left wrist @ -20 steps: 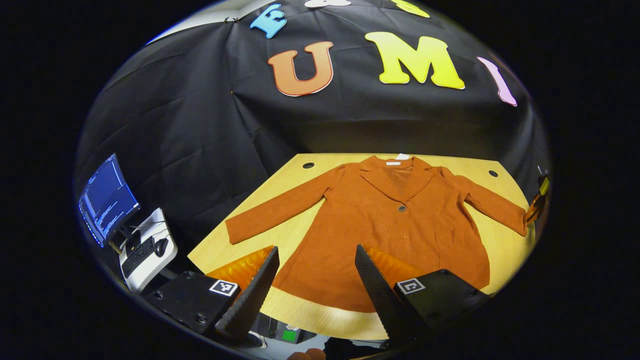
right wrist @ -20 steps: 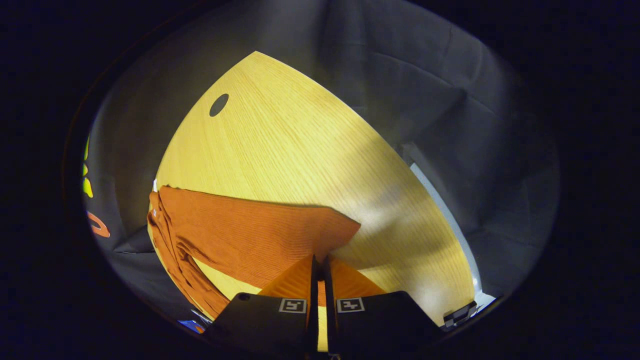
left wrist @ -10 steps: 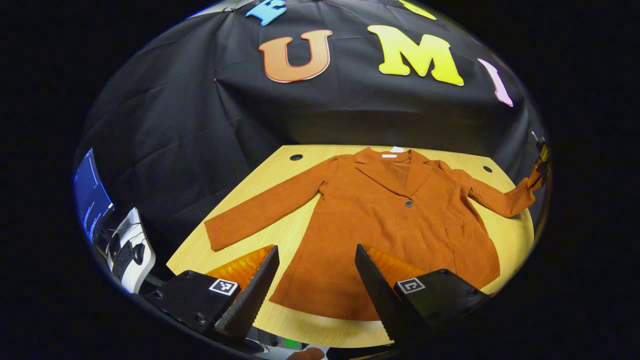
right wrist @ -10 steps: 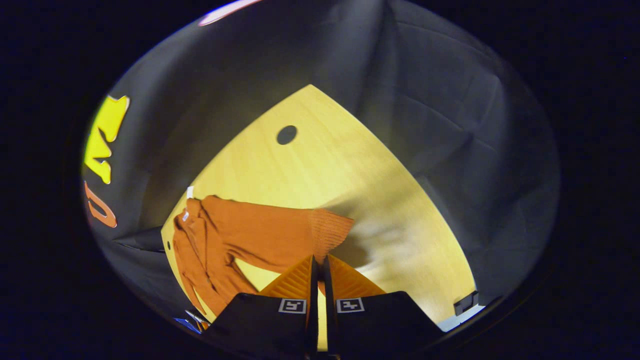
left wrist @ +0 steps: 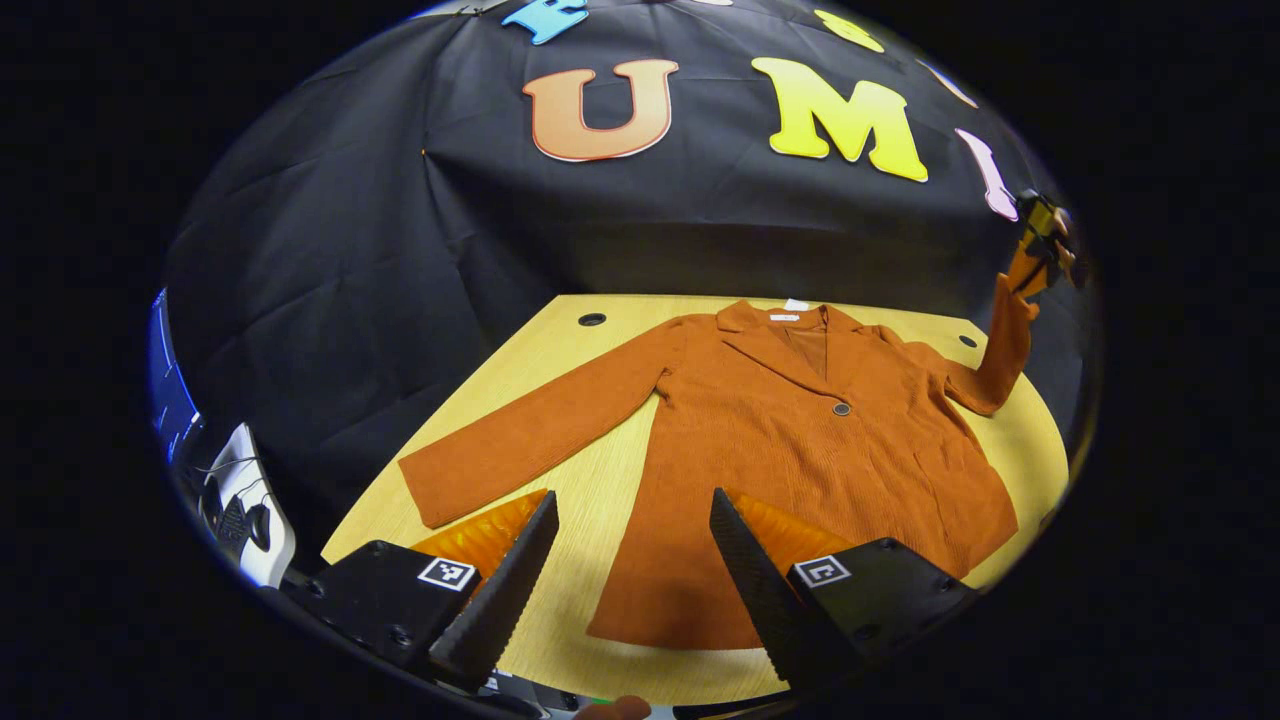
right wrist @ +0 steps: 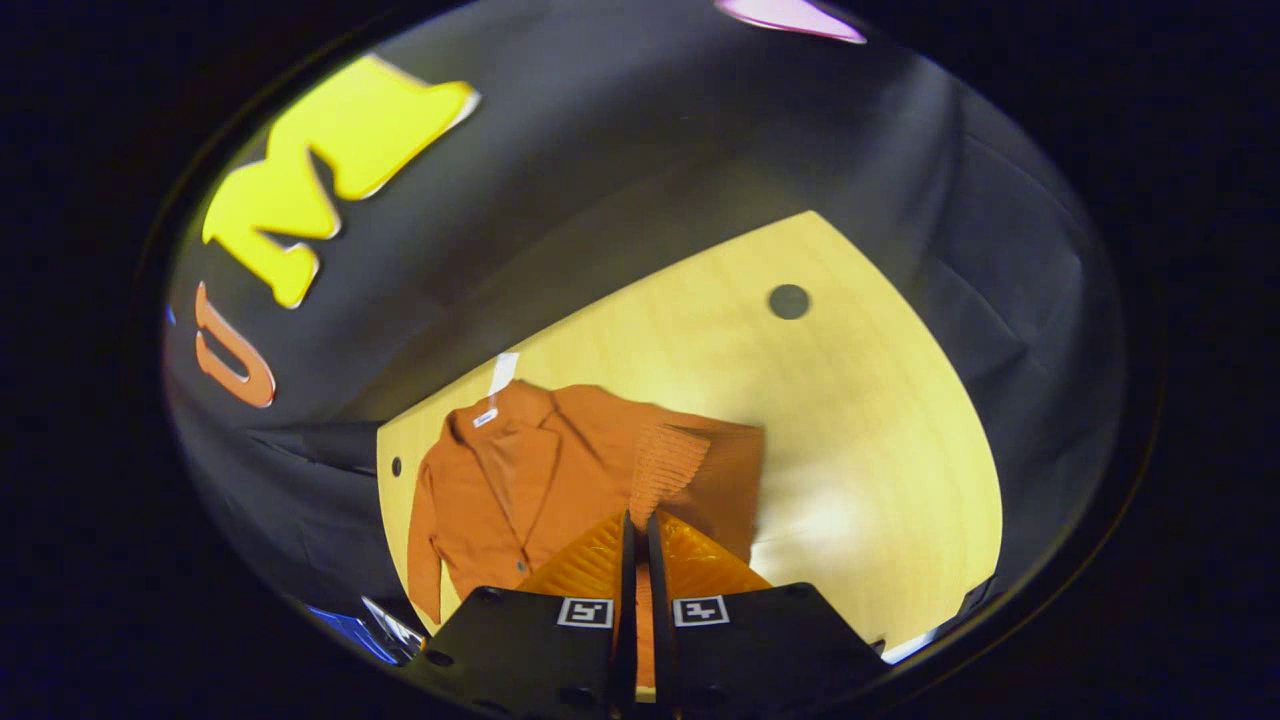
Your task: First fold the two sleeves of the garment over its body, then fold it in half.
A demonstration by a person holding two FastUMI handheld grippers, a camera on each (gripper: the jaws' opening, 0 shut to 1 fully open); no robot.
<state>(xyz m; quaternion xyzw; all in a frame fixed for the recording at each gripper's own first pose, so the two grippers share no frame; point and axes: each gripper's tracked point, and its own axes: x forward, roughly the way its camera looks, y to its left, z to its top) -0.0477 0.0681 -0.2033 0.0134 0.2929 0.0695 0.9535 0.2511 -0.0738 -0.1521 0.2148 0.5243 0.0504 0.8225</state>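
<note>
Table (left wrist: pixel 590 470): pale wood grain, seen in both views, with 2 dark round holes near the far corners, one (left wrist: pixel 592 320) at the left and one (left wrist: pixel 967 341) at the right in the left gripper view. In the right gripper view 1 hole (right wrist: pixel 789 301) is seen on bare wood beyond the jacket.

Wall (left wrist: pixel 380 250): black cloth, creased, hung behind and around the table. At the lower left edge of the left gripper view a white desk (left wrist: pixel 250 505) with small dark items is seen, beside a sliver of a lit blue screen (left wrist: pixel 165 400).

Jacket (left wrist: pixel 810 450): rust-orange, laid flat on the table, front up, collar toward the wall, 1 dark button (left wrist: pixel 842 408) at the chest. The left sleeve (left wrist: pixel 530 440) is spread flat on the wood, angled out toward the table's near-left edge. The right sleeve (left wrist: pixel 1000 350) is raised off the table, cuff uppermost.

Right gripper (left wrist: pixel 1040 245): seen far right in the left gripper view, above the table, with the cuff pinched. In the right gripper view its fingers (right wrist: pixel 600 560) are pressed together on orange cloth, the sleeve (right wrist: pixel 690 465) draped below over the jacket's side.

Left gripper (left wrist: pixel 630 560): jaws spread wide, nothing held, positioned above the jacket's hem at the near edge.
</note>
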